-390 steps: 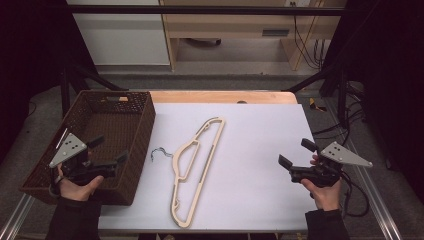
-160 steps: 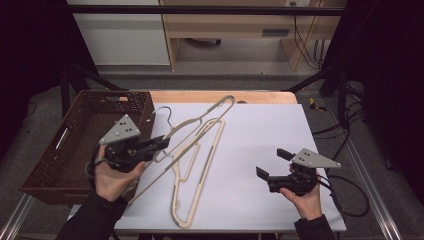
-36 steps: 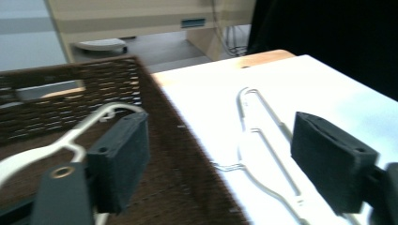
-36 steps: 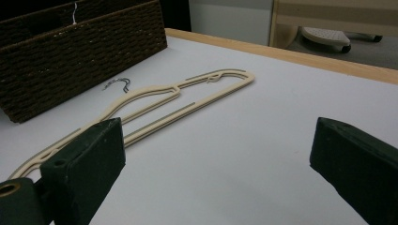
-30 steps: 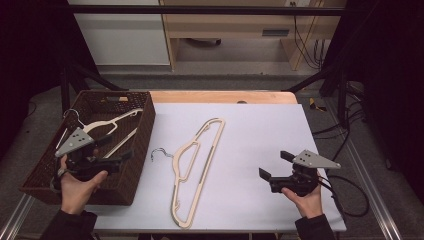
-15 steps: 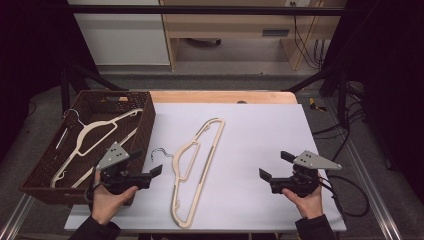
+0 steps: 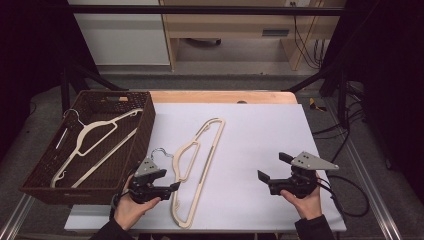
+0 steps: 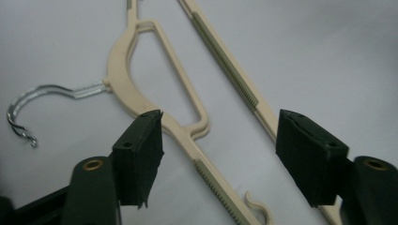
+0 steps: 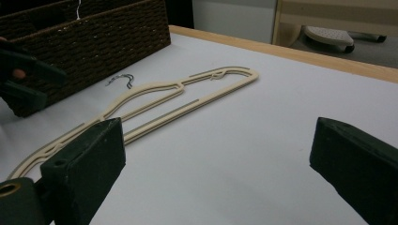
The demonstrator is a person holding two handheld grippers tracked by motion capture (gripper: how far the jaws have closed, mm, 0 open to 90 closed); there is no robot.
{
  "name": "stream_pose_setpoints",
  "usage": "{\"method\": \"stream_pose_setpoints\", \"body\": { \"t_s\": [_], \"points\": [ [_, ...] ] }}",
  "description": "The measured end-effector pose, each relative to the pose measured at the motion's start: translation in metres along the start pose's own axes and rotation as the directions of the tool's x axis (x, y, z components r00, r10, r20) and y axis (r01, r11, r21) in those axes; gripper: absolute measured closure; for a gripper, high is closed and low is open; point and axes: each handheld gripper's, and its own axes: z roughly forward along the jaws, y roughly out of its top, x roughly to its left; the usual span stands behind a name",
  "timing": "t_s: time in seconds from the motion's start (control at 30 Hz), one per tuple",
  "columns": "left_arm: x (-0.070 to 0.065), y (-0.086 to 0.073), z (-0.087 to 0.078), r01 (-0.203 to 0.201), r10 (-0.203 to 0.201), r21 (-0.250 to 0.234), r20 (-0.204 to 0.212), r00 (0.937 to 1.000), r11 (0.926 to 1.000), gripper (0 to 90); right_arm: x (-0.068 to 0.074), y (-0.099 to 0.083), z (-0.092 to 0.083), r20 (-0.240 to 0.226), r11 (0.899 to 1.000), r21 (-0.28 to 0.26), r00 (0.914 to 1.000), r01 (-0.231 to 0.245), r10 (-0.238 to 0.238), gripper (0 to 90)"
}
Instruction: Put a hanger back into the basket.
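Down at the near left of the table [image 7: 300, 125], the left gripper [image 7: 172, 187] sits over the lower arm of the cream hanger [image 7: 200, 165], its jaws just closing in and straddling that arm and the bar, pads not yet pressing on it. That hanger lies flat on the white top, its metal hook [image 8: 28, 105] pointing toward the wicker basket [image 7: 142, 135], where a second hanger [image 7: 95, 145] lies. Well apart, the right gripper [image 7: 272, 167] hovers with jaws wide and empty.
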Motion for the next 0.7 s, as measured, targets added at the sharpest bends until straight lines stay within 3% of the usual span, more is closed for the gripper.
{"method": "stream_pose_setpoints", "body": {
  "t_s": [0.37,0.53,0.7],
  "points": [
    [0.001,-0.016,0.027,0.036,-0.032,0.135,-0.036,0.9989,0.9902,49.7,0.001,-0.001,0.003,-0.004,1.000,0.013,1.0000,0.005,-0.004,4.0],
    [0.000,-0.020,0.035,0.066,-0.060,0.160,-0.044,0.9972,0.9849,55.2,0.002,-0.002,0.003,-0.003,1.000,0.013,1.0000,0.003,-0.003,4.0],
    [-0.003,-0.021,0.040,0.056,-0.048,0.175,-0.047,0.9977,0.9830,59.3,0.002,-0.002,0.004,-0.007,1.000,0.014,1.0000,0.000,0.000,4.1]
  ]
}}
